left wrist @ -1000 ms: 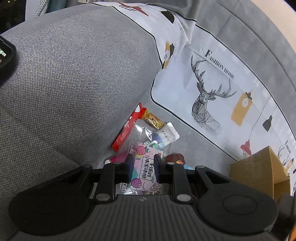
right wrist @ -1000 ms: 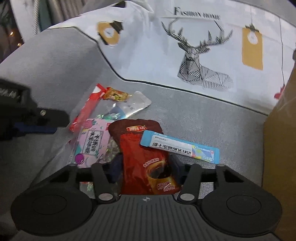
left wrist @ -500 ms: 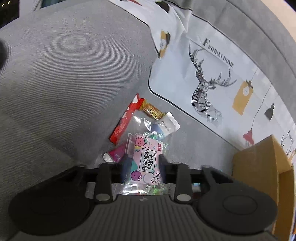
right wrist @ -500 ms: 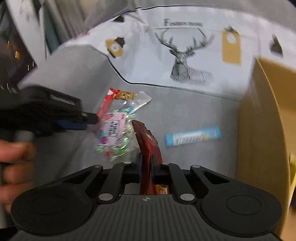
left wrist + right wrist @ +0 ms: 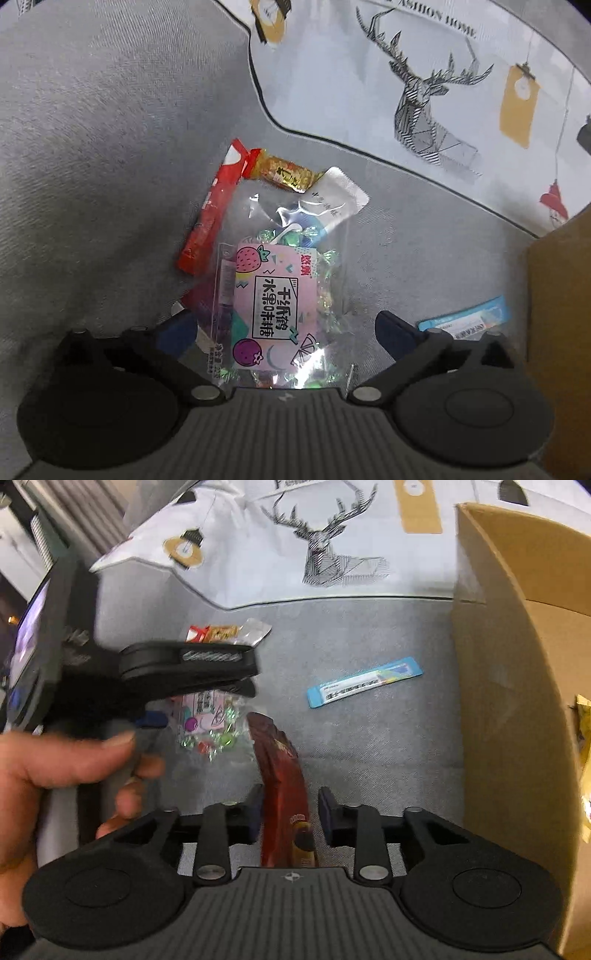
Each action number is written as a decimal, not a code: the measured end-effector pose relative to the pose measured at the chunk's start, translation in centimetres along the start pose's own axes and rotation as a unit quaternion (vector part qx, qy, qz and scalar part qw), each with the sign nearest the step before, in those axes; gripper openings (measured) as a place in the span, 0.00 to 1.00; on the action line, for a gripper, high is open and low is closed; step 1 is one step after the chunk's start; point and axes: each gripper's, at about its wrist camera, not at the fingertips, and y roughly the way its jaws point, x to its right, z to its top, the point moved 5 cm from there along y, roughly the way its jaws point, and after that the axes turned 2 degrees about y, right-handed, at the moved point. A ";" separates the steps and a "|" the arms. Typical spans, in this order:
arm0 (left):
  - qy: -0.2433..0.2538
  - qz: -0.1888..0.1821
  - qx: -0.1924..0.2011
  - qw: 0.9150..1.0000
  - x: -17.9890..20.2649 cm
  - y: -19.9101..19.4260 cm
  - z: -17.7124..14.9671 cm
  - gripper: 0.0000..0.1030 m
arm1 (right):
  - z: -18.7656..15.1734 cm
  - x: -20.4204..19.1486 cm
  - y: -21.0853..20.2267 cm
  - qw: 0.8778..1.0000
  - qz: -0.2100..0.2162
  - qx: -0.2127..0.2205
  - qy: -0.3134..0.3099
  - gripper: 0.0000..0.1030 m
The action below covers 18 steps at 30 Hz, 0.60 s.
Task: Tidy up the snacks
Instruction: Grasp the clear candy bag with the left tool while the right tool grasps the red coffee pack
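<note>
The left gripper was opening wide, the candy bag lying untouched between its jaws. The right gripper was opening around the red packet.

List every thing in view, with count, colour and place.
candy bag: 1, clear and pink, inside left gripper
stick pack: 1, red, left of bag
bar: 1, gold, beyond bag
sachet: 1, white, beside bar
strip: 1, blue, near box
pouch: 1, dark red, inside right gripper
box: 1, brown, right
packet: 1, yellow, in box
cushion: 1, white, deer print, behind
sofa: 1, grey, underneath
left gripper: 1, black, jaws opening
right gripper: 1, black, jaws opening
hand: 1, holding left gripper
</note>
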 end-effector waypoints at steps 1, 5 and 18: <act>-0.002 0.002 -0.005 1.000 -0.1 0.3 0.0 0.99 | 0.0 -0.1 0.3 1.000 -0.007 -0.006 -0.009 0.37; 0.007 0.009 -0.017 1.000 -0.2 1.3 0.2 0.99 | -0.4 0.0 1.8 0.998 -0.042 -0.034 -0.032 0.39; 0.041 -0.010 0.038 0.998 -1.1 -2.3 -0.3 0.26 | -0.2 -0.5 1.9 0.999 -0.036 -0.018 -0.034 0.09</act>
